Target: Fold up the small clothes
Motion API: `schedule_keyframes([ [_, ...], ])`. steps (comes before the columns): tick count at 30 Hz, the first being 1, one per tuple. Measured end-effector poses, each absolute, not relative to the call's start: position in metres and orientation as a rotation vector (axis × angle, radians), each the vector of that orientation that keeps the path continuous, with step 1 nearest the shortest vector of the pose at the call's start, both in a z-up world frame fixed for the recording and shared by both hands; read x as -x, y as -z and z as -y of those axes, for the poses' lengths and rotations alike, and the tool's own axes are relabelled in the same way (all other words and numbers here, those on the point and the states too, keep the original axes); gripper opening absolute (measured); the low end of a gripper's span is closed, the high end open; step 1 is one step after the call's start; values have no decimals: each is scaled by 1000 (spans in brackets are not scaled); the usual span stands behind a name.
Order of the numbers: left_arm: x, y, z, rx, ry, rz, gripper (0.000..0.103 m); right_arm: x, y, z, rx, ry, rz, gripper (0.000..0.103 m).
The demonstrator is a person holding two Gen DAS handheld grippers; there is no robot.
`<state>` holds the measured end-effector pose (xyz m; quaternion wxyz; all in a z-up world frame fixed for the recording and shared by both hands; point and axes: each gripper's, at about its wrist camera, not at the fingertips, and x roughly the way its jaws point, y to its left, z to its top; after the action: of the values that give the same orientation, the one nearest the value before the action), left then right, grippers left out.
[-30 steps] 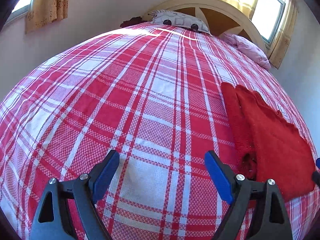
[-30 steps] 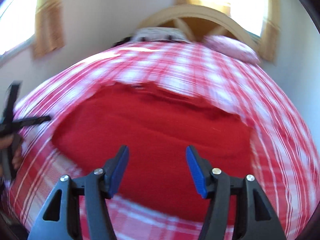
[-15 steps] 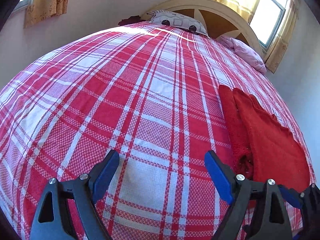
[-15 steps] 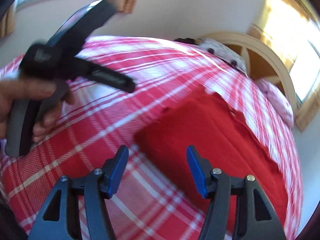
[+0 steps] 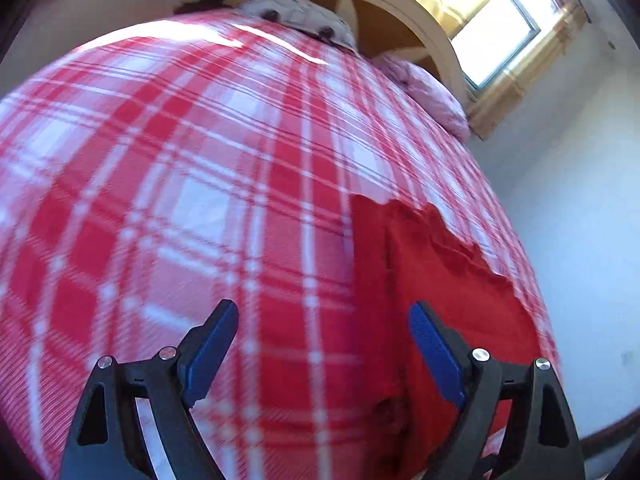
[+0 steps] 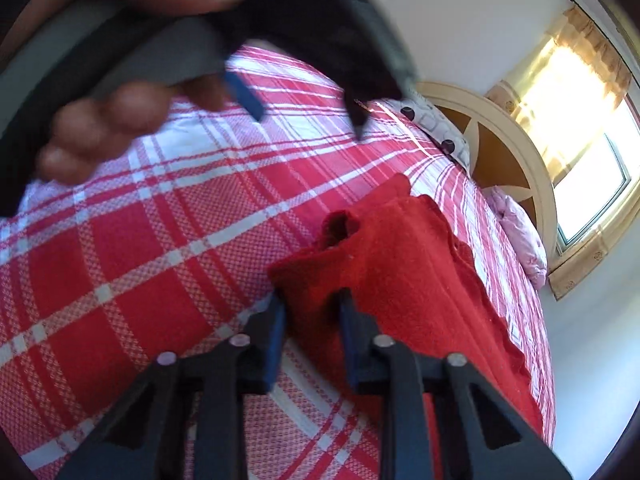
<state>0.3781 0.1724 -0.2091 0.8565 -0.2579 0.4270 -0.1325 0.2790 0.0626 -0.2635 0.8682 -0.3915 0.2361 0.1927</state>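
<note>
From the left wrist view, the left gripper (image 5: 322,354) hangs over the bed (image 5: 168,208) with its jaws wide apart and nothing between them. It looks ready to help, but it holds nothing. The red cloth (image 5: 448,280) lies flat on the right side of the bed, close to the near edge. One blue jaw sits in front of it, and I cannot tell if it touches. The picture is a bit blurry.

From the right wrist view, the right gripper (image 6: 310,320) is at the near left corner of the red cloth (image 6: 416,280). Its jaws are closing, and a bump of cloth is pinched between them. I think it grabs the corner so it can lift it and fold it over. The cloth is soft and fuzzy, with a wavy edge on the right and a small dark hole near the pinched corner. A hand (image 6: 108,120) holds the other gripper up at the top left
</note>
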Motion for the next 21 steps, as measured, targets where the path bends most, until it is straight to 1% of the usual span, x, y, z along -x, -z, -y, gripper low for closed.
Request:
schedule_keyframes([
  [6,-431,217,-152,578,346,-946,88,-276,262,-60,790,-410,-494,21],
  [9,-446,218,-140,532,375,-978,88,-275,262,-60,787,-408,-489,21],
  [14,-451,214,-121,434,421,-971,86,-275,263,-61,777,-413,-489,21],
  [15,-452,214,-119,422,426,-976,82,-276,263,-61,776,-413,-488,21],
  [16,-453,215,-116,405,428,-985,64,-276,263,-60,777,-412,-487,21],
  [17,-454,217,-115,391,420,-995,49,-275,263,-61,780,-410,-485,21],
  [18,-455,218,-115,387,408,-1001,44,-275,263,-61,782,-409,-483,21],
  [19,-457,219,-118,405,418,-995,30,-274,263,-61,783,-408,-481,21],
  [20,-459,221,-120,429,440,-1003,19,-273,264,-61,784,-408,-480,21],
  [21,-460,222,-121,447,445,-1007,19,-272,264,-62,784,-407,-479,21],
])
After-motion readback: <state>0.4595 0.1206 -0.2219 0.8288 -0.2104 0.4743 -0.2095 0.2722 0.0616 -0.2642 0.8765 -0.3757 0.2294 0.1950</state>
